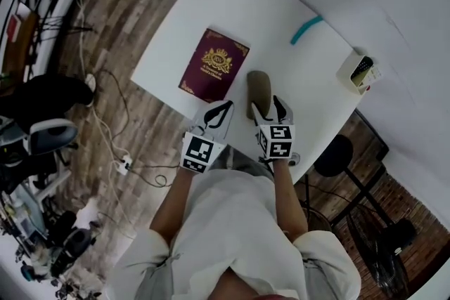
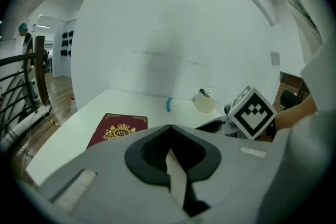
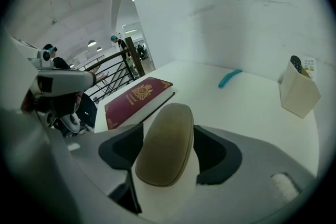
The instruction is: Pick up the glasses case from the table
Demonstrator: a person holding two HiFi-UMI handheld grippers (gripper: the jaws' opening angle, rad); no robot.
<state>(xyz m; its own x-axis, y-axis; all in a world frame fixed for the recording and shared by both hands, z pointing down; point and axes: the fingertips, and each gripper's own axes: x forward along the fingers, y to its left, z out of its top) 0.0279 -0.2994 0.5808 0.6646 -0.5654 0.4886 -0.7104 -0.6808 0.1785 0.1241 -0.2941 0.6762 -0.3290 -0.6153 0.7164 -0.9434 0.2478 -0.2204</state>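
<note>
An olive-tan glasses case [image 1: 256, 86] lies on the white table [image 1: 232, 3], right of a dark red book [image 1: 214, 65]. My right gripper [image 1: 267, 104] stands over the case's near end. In the right gripper view the case [image 3: 167, 144] fills the gap between the spread jaws, with dark gaps showing on both sides, so the right gripper [image 3: 170, 136] is open around it. My left gripper [image 1: 222, 109] hovers at the table's near edge, just left of the case. The jaws of the left gripper [image 2: 170, 139] meet with only a thin sliver of table between them, holding nothing.
A teal strip [image 1: 306, 29] lies toward the far side of the table. A white holder with a remote [image 1: 359, 72] stands at the right edge. The red book [image 3: 137, 98] is left of the case. A black stool [image 1: 334, 154] and cables sit on the floor below.
</note>
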